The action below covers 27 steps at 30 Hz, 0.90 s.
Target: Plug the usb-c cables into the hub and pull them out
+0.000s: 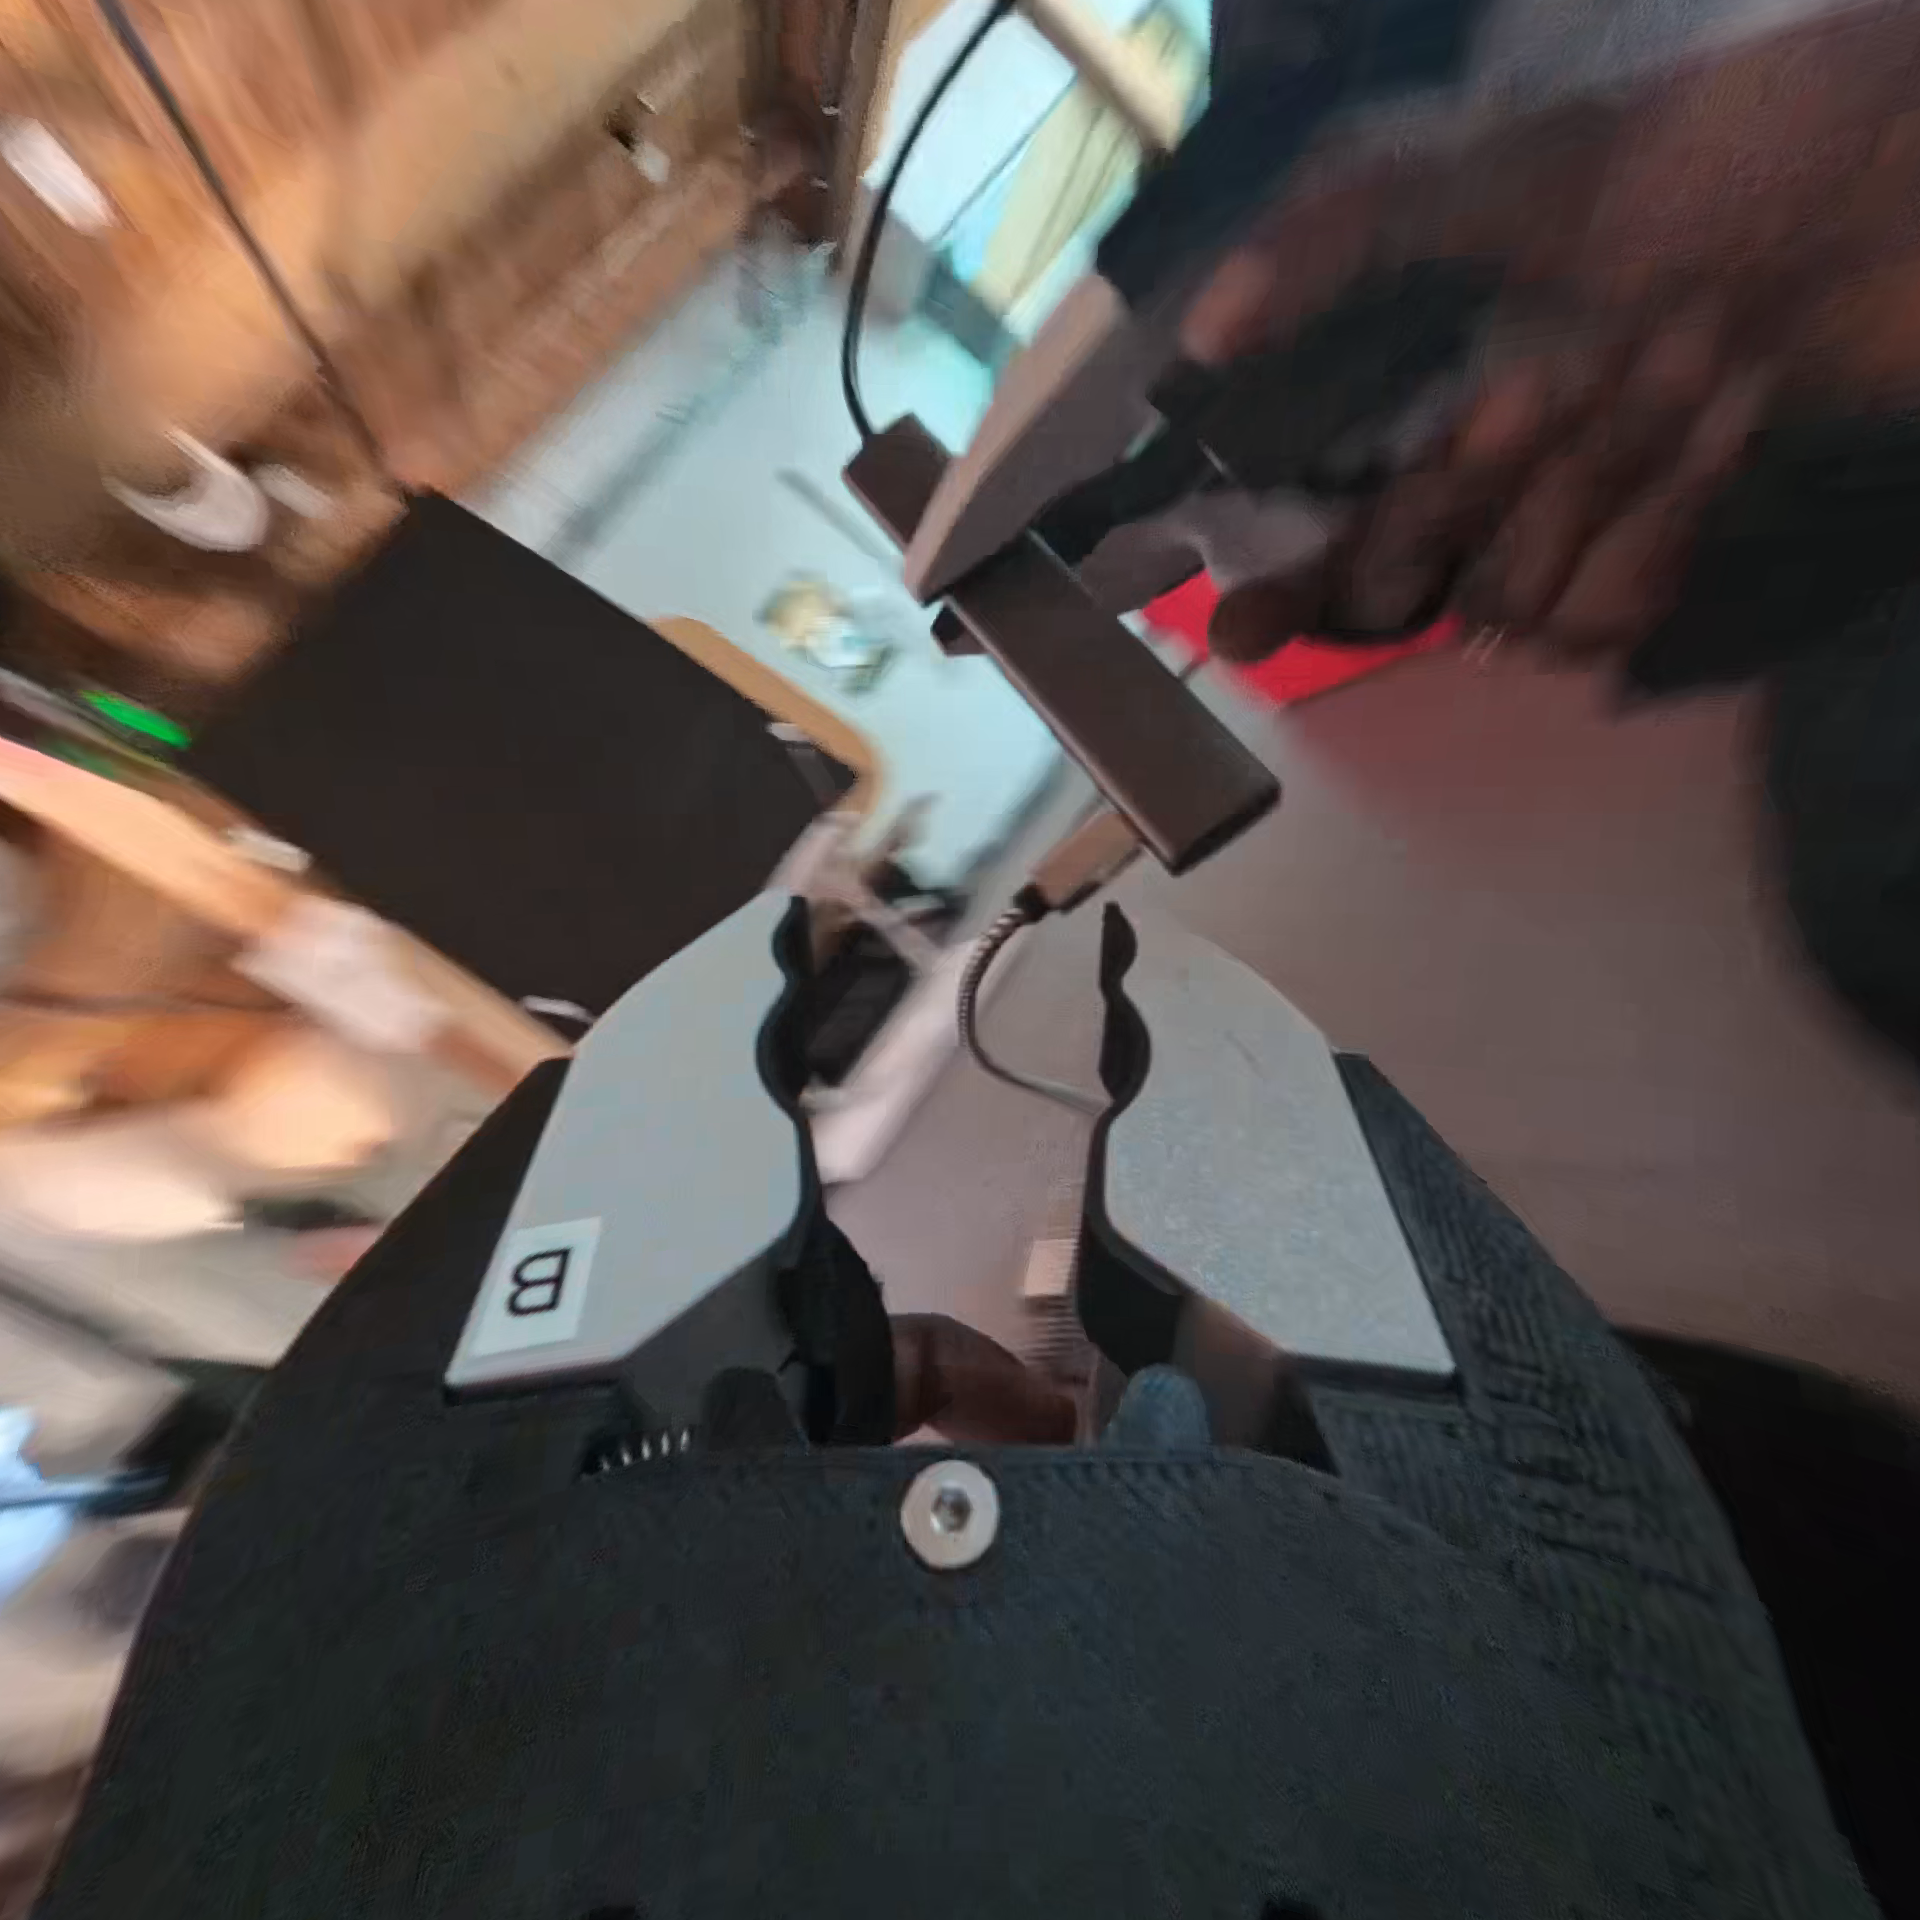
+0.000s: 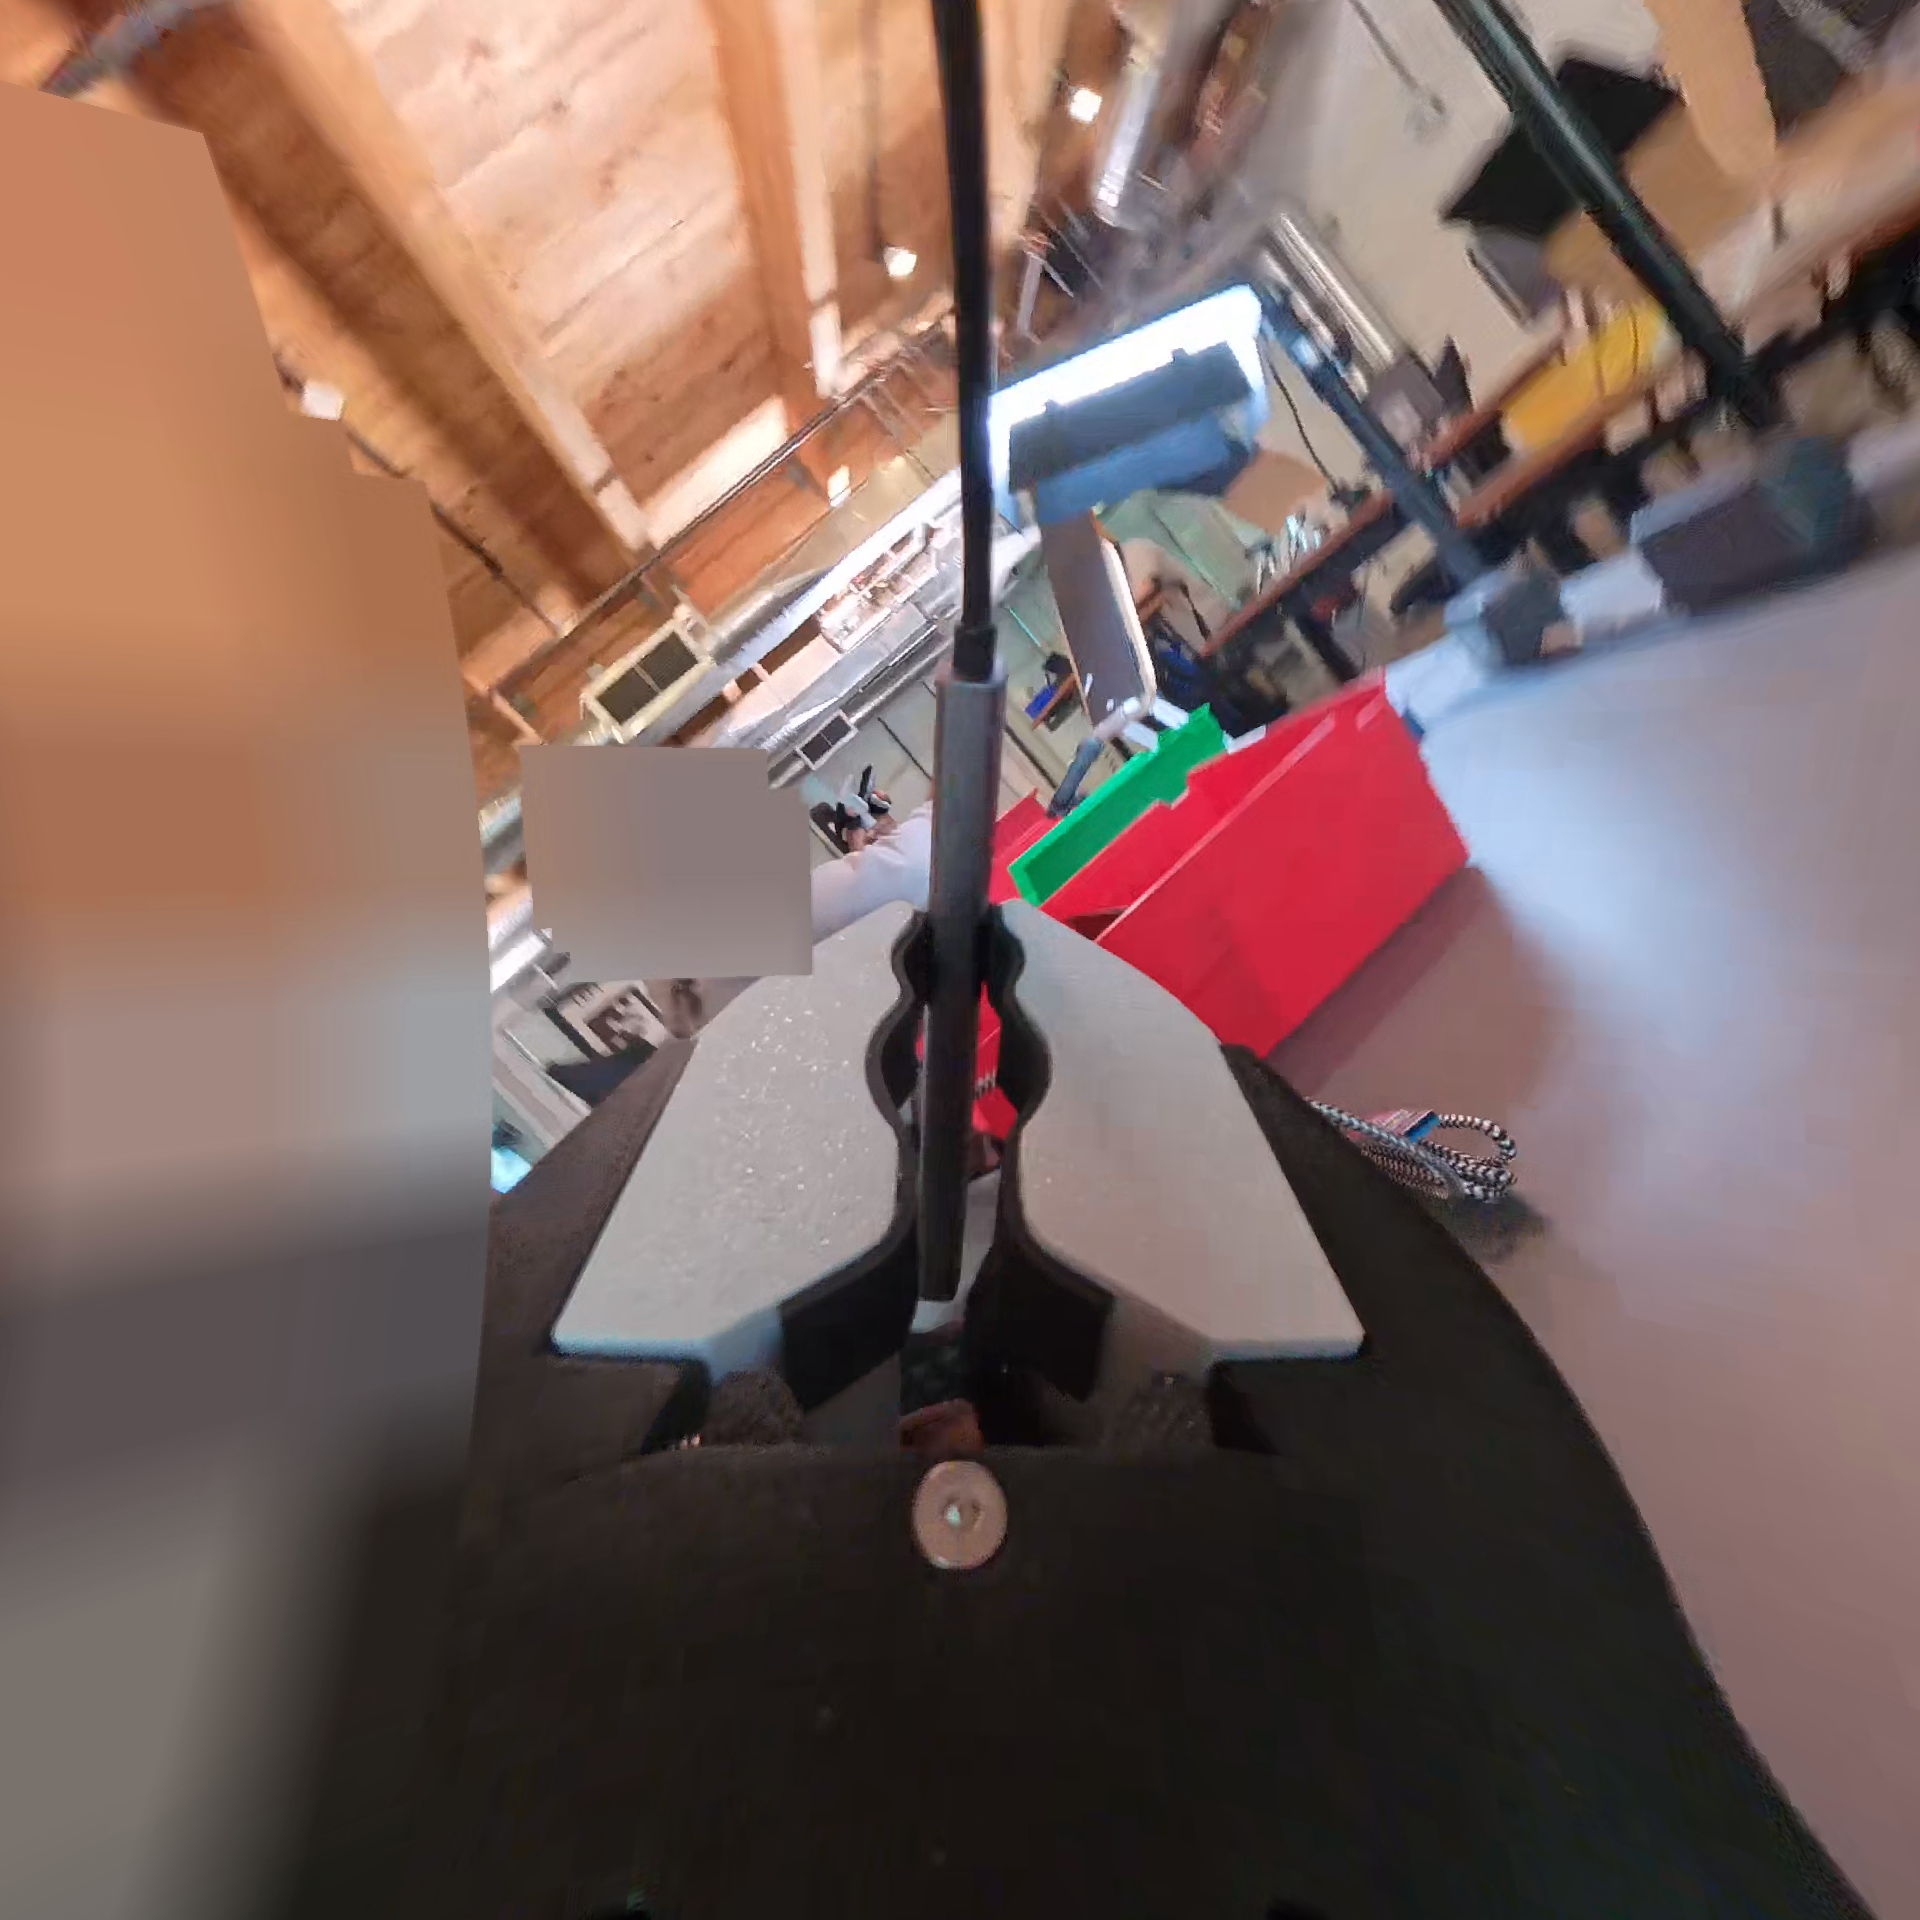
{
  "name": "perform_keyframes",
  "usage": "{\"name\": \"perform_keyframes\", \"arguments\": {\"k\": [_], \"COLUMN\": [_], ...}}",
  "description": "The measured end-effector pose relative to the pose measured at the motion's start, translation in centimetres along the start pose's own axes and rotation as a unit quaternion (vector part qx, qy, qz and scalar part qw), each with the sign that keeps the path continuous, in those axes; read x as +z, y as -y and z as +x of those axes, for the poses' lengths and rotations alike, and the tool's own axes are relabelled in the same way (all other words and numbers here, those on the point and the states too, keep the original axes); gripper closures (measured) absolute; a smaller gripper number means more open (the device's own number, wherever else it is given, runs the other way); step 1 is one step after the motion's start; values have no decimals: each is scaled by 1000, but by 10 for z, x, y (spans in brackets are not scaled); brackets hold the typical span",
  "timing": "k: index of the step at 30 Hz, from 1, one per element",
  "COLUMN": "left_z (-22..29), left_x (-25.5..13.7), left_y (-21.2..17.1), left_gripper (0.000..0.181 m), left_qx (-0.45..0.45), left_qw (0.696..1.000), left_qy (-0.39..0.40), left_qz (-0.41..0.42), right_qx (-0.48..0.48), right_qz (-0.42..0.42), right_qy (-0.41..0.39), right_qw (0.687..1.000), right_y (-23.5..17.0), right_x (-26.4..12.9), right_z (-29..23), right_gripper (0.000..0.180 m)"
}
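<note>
dark grey hub (image 2: 958, 935), red bin (image 2: 1278, 873), black-white braided cable (image 2: 1444, 1148)

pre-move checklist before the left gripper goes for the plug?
1. Hub held: ok, the right gripper is shut on it.
2. Left gripper open and empty: ok.
3. Plug at the hub's near end: ok; fully seated or not, cannot tell.
4. Plug between the left gripper's fingers: not ok, it sits just beyond the tips.
5. Braided cable clear of the fingers: ok, it hangs in the gap untouched.
6. Sharp view: not ok, the left wrist view is motion-blurred.
</note>
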<state>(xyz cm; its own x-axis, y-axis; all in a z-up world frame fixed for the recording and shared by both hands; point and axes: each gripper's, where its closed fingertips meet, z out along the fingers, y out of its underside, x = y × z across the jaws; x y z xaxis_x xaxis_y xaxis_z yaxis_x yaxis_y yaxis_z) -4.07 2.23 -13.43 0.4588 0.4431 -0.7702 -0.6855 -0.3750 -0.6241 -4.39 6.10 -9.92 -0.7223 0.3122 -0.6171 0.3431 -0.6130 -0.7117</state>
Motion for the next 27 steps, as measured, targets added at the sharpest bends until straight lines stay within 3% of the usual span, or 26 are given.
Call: {"name": "perform_keyframes", "arguments": {"k": [1,4,6,12,13,17,19,21,24,27], "left_z": [-1,-16,-11,28,35,36,36,36,39,34], "left_x": [-3,-16,-13,-2,-5,-6,-5,-4,-1,5], "left_y": [8,40,47,69,73,61,47,40,36,31], "left_gripper": [123,122,122,147,162,169,169,165,170,170], "left_qx": [-103,-339,-381,-284,-265,-173,-99,-44,-8,-9], "left_qw": [993,921,897,922,922,946,962,968,968,973], "left_qy": [-42,-139,-186,-227,-245,-241,-232,-227,-231,-214], "left_qz": [27,131,126,133,140,129,106,100,95,84], "right_qx": [-64,-235,-288,-322,-328,-382,-424,-491,-597,-681], "right_qz": [-1,-8,-5,-21,-24,-67,-72,-105,-186,-211], "right_qy": [13,63,106,208,208,183,161,133,87,62], "right_qw": [998,970,952,923,921,903,888,854,776,698], "right_y": [4,5,2,-23,-25,-32,-24,-24,-37,-45], "right_x": [-3,-11,-14,-16,-16,-23,-31,-38,-40,-38], "right_z": [-5,-27,-44,-77,-78,-74,-78,-78,-71,-69], "right_gripper": [170,171,171,171,171,169,159,155,154,170]}}
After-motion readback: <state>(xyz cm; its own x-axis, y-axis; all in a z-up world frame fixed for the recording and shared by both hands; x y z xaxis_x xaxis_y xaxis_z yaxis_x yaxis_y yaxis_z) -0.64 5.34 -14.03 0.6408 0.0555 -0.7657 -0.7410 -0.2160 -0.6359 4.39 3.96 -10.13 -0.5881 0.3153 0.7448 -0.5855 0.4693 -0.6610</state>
